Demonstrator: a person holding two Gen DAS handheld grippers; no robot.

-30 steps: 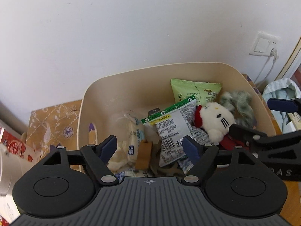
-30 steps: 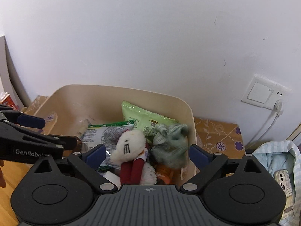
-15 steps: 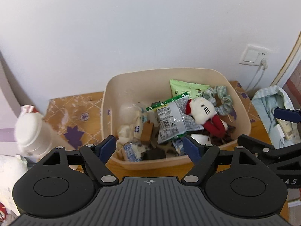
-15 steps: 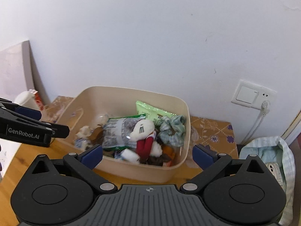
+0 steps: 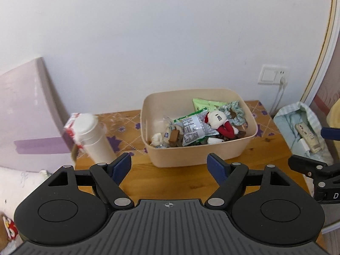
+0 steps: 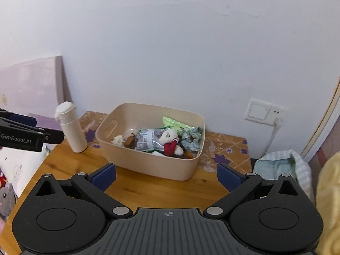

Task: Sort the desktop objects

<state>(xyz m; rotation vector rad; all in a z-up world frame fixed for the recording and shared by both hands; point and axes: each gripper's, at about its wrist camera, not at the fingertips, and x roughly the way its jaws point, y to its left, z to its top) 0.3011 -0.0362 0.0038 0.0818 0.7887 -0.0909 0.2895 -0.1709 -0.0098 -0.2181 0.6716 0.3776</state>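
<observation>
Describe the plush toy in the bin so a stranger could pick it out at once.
Find the beige bin on the wooden table, right of the white bottle. The plush toy lies near the middle, between the silver snack packet and the green checked scrunchie. It alone has a white head and red body.

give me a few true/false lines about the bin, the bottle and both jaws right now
1. The beige bin stands on the wooden table. True.
2. The white bottle lies on its side inside the bin. False: it stands upright on the table, outside the bin, on the bin's left.
3. The left gripper has its jaws wide apart with nothing between them. True.
4. The right gripper is shut on the white plush toy. False: its jaws are open and empty, and the toy lies in the bin.
5. A green checked scrunchie lies in the bin beside the plush toy. True.
</observation>
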